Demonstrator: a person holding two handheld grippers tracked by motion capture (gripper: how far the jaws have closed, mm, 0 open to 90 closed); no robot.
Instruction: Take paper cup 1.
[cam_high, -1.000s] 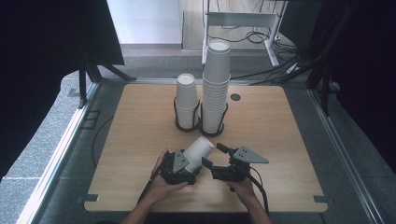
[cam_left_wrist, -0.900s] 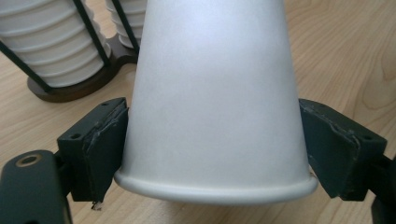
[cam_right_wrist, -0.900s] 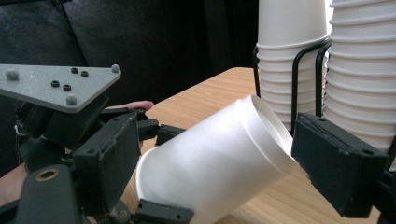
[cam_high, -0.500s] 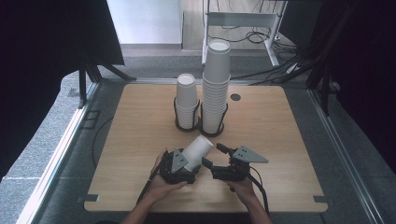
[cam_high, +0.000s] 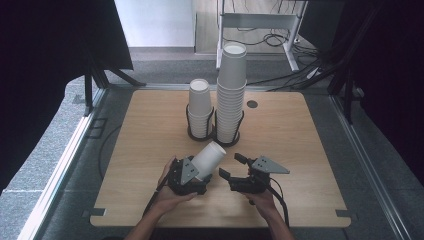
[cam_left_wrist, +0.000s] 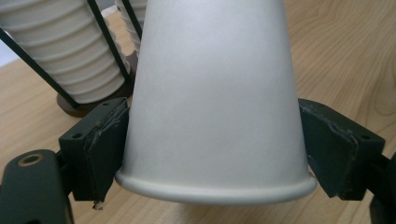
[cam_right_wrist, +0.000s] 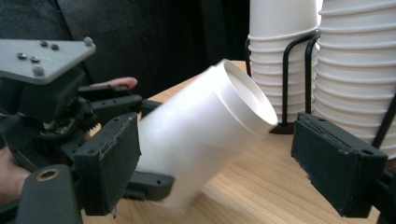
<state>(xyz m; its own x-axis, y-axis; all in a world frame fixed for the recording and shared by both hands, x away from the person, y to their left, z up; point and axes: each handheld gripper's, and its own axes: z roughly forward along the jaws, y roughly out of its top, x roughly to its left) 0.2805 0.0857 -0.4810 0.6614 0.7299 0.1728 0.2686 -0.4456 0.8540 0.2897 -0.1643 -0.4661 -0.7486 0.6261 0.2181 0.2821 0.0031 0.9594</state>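
Standing near the desk's (cam_high: 310, 130) far edge: tall cup stack (cam_high: 231, 95), shorter cup stack (cam_high: 200, 107) touching it, both in black wire holders. Near the front edge, left gripper (cam_high: 192, 175) clamped on a tilted white paper cup (cam_high: 209, 159), base raised. Beside it, right gripper (cam_high: 235, 167), jaws apart, holding nothing.

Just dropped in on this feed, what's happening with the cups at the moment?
A person works two claws at a wooden table. The left claw is clamped on a white paper cup near its rim, tilted with its base toward the two cup stacks in wire holders. The right claw waits open beside it, holding nothing.
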